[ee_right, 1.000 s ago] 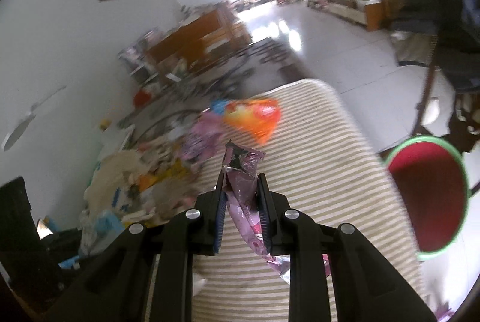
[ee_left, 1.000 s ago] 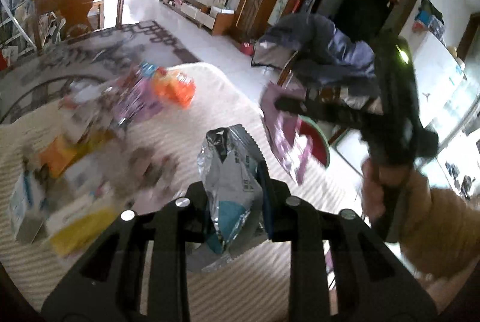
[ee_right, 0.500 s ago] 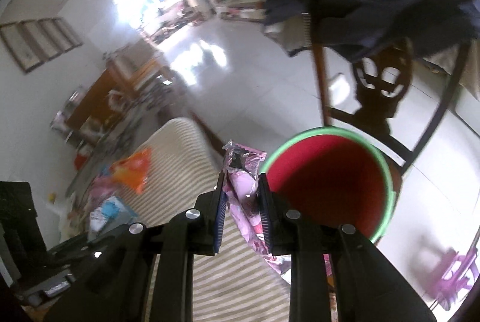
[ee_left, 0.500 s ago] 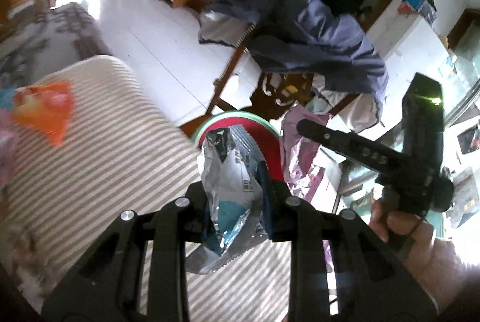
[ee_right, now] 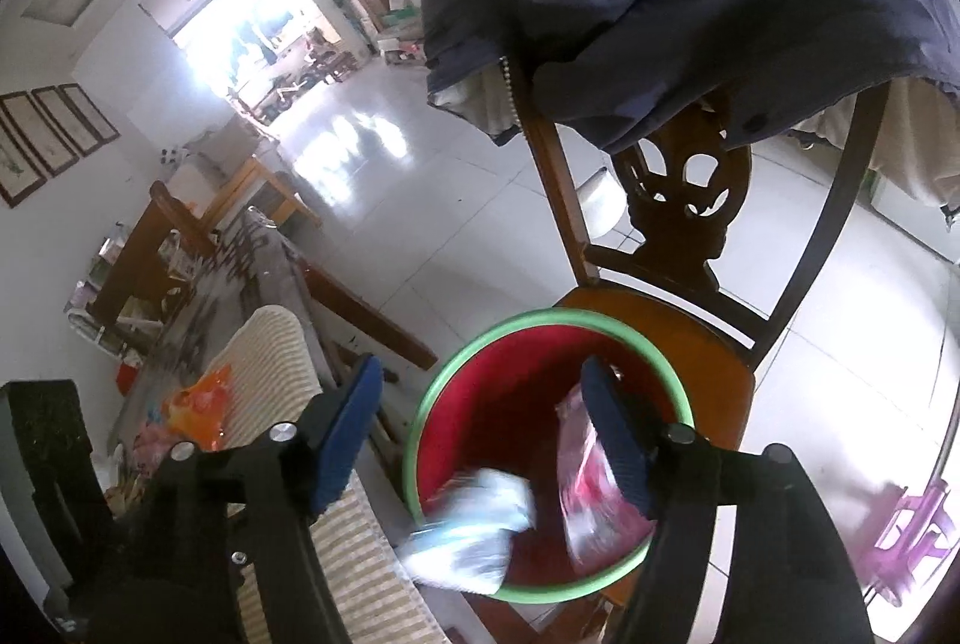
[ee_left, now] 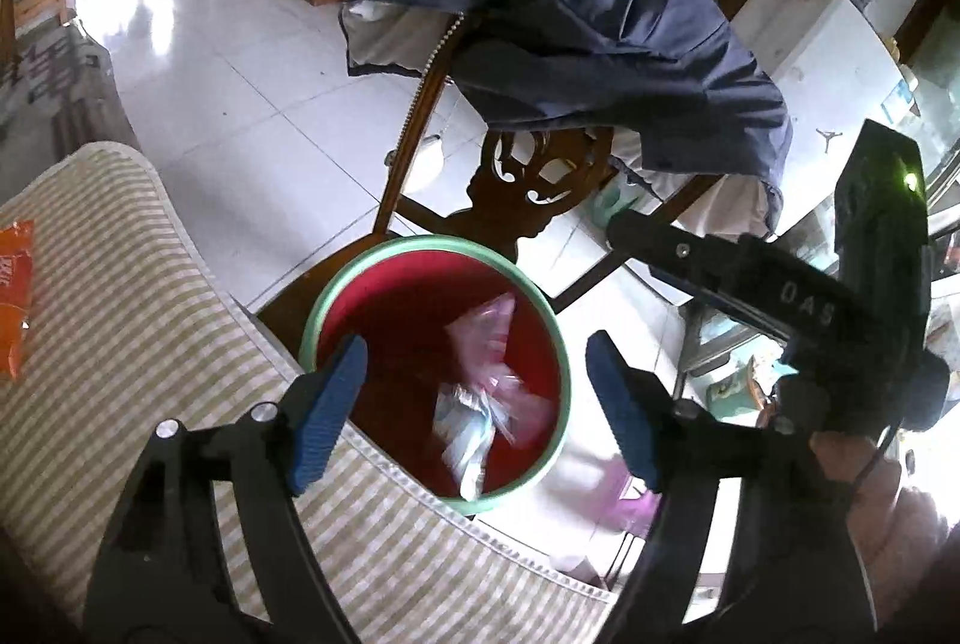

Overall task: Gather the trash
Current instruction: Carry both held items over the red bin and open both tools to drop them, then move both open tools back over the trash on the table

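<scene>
A red bin with a green rim (ee_left: 420, 243) stands on a chair seat beside the table. My left gripper (ee_left: 474, 374) hangs over it, its jaws opening with nothing pressed between them. Below, a silver-blue wrapper (ee_left: 465, 434) and a pink wrapper (ee_left: 486, 338) lie blurred inside the bin. The right wrist view shows my right gripper (ee_right: 480, 386) over the same bin rim (ee_right: 540, 317), its jaws also opening. There the silver-blue wrapper (ee_right: 474, 530) drops at the near rim. The pink wrapper (ee_right: 585, 494) falls just beside the right pad, partly hidden by it.
The bin sits on a carved wooden chair (ee_left: 528, 200) with a dark blue jacket (ee_left: 600, 44) draped over its back. A striped tablecloth (ee_left: 120, 314) covers the table at left, with an orange packet (ee_left: 15, 296) on it. A purple stool (ee_right: 912, 530) stands on the tiled floor.
Both grippers swung from over the littered table to above the red bin. Each was shut on a wrapper; both have opened, and the silver-blue and pink wrappers now drop into the bin.
</scene>
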A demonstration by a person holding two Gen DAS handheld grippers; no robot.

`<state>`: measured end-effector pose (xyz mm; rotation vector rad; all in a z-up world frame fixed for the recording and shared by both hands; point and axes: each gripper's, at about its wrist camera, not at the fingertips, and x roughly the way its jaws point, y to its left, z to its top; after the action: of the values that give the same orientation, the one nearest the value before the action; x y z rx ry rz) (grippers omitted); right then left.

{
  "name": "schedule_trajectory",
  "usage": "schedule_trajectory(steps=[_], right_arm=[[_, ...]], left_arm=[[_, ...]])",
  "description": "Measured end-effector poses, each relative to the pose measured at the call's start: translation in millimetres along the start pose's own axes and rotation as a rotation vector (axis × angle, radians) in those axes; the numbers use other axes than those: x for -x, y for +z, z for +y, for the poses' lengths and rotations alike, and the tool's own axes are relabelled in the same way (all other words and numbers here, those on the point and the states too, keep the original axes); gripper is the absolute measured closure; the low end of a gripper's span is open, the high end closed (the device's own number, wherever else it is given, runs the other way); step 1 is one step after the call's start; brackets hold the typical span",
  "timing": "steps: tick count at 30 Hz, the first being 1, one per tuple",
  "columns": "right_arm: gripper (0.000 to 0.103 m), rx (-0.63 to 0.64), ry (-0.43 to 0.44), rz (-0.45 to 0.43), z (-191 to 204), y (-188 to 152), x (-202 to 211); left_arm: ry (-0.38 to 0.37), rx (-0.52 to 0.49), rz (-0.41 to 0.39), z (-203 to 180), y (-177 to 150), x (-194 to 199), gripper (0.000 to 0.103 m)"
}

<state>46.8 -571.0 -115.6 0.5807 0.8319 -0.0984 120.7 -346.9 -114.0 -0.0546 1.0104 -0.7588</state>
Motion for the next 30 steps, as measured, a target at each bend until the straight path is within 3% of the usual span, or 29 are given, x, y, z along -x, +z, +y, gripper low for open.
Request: schedule_trajectory(steps=[6, 14, 24, 30], right_arm=[[0.032, 0.013, 0.014, -0.011, 18, -4, 4], [0.032, 0.106, 0.066, -0.01, 79, -31, 10], [0.031, 0.246, 0.182, 0.091, 178, -97, -4], [0.03, 0.316, 0.244, 0.156, 227, -132, -15]], left_arm=[[0.046, -0.021, -0.054, 4, -7, 35, 0.026], [0.109, 0.017, -0.13, 26, -33, 103, 0.023], [0.199, 0.129, -0.168, 82, -92, 179, 0.021], [0.293, 0.204, -0.2, 126, -132, 228, 0.021]])
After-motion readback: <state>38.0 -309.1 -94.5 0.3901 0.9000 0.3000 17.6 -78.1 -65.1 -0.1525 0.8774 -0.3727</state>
